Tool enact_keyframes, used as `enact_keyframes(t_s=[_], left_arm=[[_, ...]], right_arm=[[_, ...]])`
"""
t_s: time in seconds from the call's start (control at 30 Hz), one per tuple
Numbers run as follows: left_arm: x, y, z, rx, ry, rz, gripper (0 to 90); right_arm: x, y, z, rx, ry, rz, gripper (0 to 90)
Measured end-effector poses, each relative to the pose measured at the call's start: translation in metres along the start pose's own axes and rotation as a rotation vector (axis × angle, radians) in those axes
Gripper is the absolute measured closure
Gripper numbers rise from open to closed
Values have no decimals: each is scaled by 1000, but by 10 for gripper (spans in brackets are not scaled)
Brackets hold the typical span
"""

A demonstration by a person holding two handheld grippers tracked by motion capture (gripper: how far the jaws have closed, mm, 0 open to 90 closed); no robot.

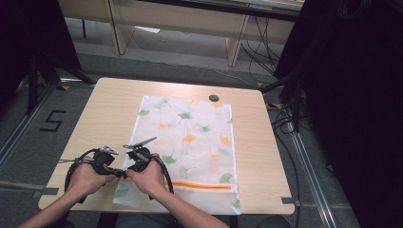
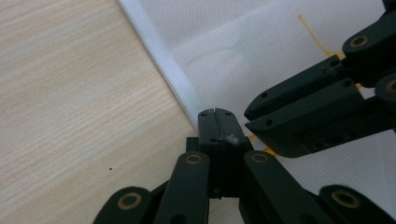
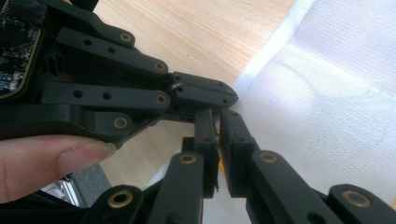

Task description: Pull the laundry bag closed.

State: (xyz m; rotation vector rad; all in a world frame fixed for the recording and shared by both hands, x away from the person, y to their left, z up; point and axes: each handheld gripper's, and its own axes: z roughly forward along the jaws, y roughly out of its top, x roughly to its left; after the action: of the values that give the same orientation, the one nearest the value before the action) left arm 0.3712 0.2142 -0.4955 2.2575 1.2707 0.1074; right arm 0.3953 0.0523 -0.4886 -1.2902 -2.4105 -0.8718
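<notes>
At both tools' tips lies the mesh bag [image 1: 190,142], flat on the counter [image 1: 104,114], its white hem beside them. Left tool [image 2: 215,114] is fully closed at the hem; right tool [image 3: 219,116] is almost closed, a slit left. Pinch only the top layer, lift gently. Whether either grips fabric is hidden.

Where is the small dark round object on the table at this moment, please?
In the high view the small dark round object sits near the table's far edge, just beyond the far edge of the floral mesh bag.
</notes>
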Motion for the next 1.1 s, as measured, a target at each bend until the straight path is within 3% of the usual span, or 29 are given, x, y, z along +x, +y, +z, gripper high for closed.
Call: enact_keyframes(t_s=[0.03,0.1,0.27,0.47,0.53,0.63,0.7,0.73,0.8,0.87,0.9,0.97,1.0,1.03,1.07,1.1], left_arm=[[0,0,0,2,1,3,900],[0,0,0,2,-1,2,900],[0,0,0,3,-1,3,900],[-2,0,1,-13,4,-1,900],[-2,0,1,-5,11,11,900],[-3,0,1,-5,17,19,900],[-3,0,1,-7,15,27,900],[-3,0,1,-8,13,24,900],[-3,0,1,-6,11,23,900],[-3,0,1,-4,13,26,900],[-3,0,1,-5,13,26,900],[-3,0,1,-7,13,27,900],[-3,0,1,-6,13,25,900],[-3,0,1,-6,15,23,900],[-3,0,1,-6,13,27,900],[-3,0,1,-8,15,26,900]], right_arm=[[1,0,1,-9,30,10,880],[1,0,1,-5,35,15,879],[-1,0,4,-1,35,-19,900],[1,-1,3,11,35,-3,900],[1,-2,1,38,-12,-4,900],[-1,-2,2,32,-15,-61,900],[2,-3,-1,48,-28,-20,900],[2,-3,0,28,-18,-30,900],[1,-4,-4,38,-27,-11,900],[-2,-5,-7,38,-36,-22,900],[0,-6,-10,48,-41,4,900],[-3,-6,-11,34,-28,-41,900],[-1,-7,-12,47,-38,-5,900],[-3,-7,-13,43,-44,-55,900],[0,-7,-16,78,-82,-9,900],[-1,-8,-17,73,-81,-22,900]])
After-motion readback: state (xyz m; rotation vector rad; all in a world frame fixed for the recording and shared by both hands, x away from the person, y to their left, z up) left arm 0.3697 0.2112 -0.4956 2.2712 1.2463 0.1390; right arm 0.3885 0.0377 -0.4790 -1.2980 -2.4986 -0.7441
